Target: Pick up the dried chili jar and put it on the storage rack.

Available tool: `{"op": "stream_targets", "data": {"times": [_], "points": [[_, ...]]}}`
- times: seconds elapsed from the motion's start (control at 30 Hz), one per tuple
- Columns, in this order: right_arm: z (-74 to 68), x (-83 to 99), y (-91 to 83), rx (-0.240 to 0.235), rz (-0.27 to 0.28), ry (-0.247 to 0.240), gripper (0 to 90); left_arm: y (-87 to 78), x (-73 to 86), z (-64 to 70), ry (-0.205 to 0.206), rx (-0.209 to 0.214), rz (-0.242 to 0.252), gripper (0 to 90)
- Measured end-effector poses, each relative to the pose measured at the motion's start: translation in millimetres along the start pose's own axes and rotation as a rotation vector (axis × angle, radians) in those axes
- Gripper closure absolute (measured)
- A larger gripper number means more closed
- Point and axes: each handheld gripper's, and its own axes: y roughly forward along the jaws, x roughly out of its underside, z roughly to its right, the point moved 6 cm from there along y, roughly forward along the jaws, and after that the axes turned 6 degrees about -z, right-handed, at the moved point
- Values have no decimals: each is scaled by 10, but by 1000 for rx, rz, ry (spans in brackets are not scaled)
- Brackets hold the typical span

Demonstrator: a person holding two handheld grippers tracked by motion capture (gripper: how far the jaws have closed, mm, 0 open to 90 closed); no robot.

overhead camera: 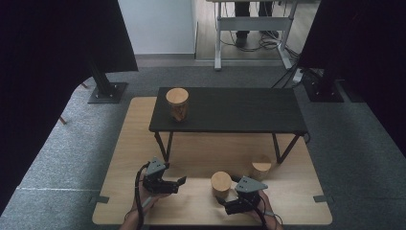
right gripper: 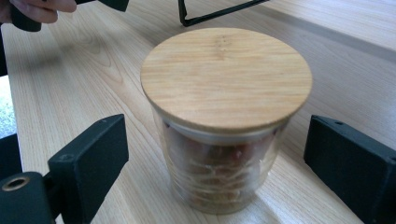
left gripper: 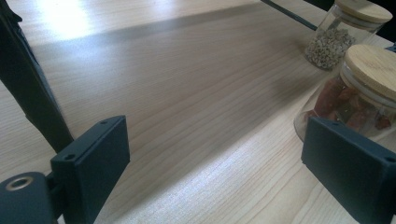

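Jar in hand's reach: the nearest jar (right gripper: 227, 121), glass with a bamboo lid and reddish-brown pieces inside, stands upright on the desk (overhead camera: 201, 158) right between your right fingers, one finger off each side of it, neither touching the glass.
Right gripper (overhead camera: 229, 201): your fingers are spread wide, wider than the jar, and hold nothing; in the high view the jar (overhead camera: 221, 185) sits just ahead of them.
Left gripper (overhead camera: 178, 184): your fingers are also spread wide with only bare desk between them; the same jar (left gripper: 359, 93) shows past the right-hand finger, off to its side and apart from it.
Second jar: a jar of pale grains (left gripper: 343, 35) with a bamboo lid stands beyond the first one, farther from your left fingers; in the high view it (overhead camera: 261, 166) sits ahead and to the right of your right fingers.
Third jar: another lidded jar (overhead camera: 177, 103) stands on the black shelf (overhead camera: 239, 111), well apart from both sets of fingers, at the shelf's left end.
Shelf legs: one thin black leg (left gripper: 32, 93) rises just to the left of your left fingers.
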Motion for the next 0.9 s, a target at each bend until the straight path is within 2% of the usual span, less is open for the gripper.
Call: {"op": "stream_targets", "data": {"times": [0.23,0.7,0.9], "points": [[-7,-35,100,-16,-13,4,70,6,4,6,2,1,-2,74],[-12,-60,231,-18,-42,9,116,-4,5,-7,0,-3,-2,74],[21,-57,241,3,-36,35,227,6,11,-1,1,-3,-5,74]]}}
